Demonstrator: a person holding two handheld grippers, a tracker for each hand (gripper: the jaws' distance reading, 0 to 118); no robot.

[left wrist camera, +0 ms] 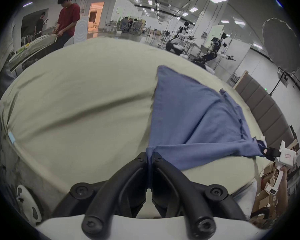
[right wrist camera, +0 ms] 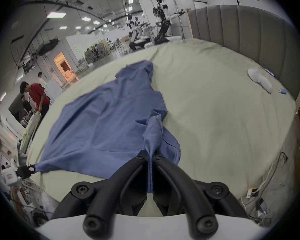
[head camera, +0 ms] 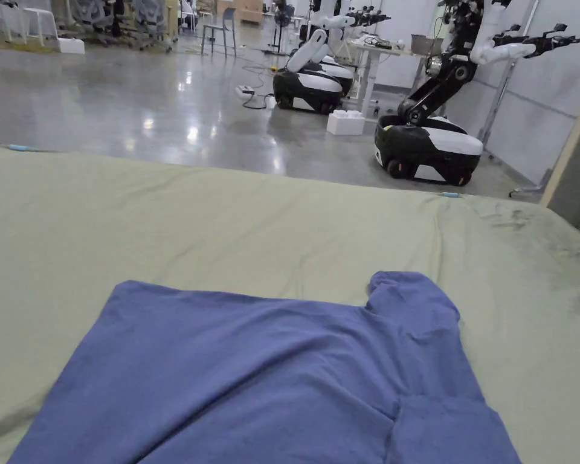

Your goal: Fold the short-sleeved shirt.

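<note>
Both tongs, left [left wrist camera: 149, 154] and right [right wrist camera: 151, 152], pinch the blue shirt [head camera: 270, 374] on the bed [head camera: 222, 229]. A white sock [right wrist camera: 260, 81] lies far right, well apart from it.

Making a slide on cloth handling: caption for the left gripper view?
Left gripper shut on blue shirt corner; right gripper grips the opposite corner over the bed.
</note>
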